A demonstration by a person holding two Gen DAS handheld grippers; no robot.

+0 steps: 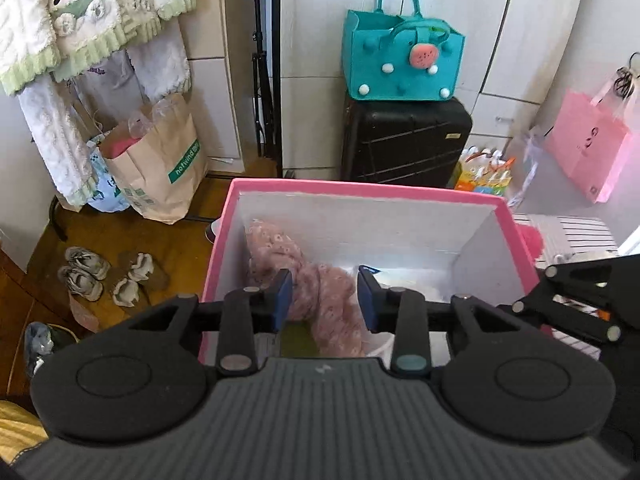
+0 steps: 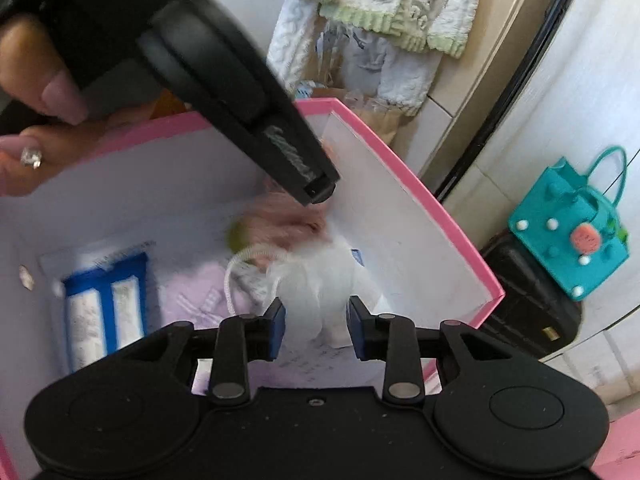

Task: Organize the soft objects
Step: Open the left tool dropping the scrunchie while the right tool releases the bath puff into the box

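Observation:
A pink storage box with white inner walls stands below both grippers. In the left wrist view my left gripper hangs over it, jaws apart. A dusty-pink floral scarf lies in the box between and beyond the blue pads, which do not press on it. In the right wrist view my right gripper is open above a blurred white mesh pouf with a cord loop. The pink box also holds the scarf, a lilac cloth and a blue-and-white packet. A hand holds the left tool.
A teal felt bag sits on a black suitcase behind the box. A brown paper bag and shoes are on the wooden floor at left. Fleece garments hang above, and a pink gift bag is at right.

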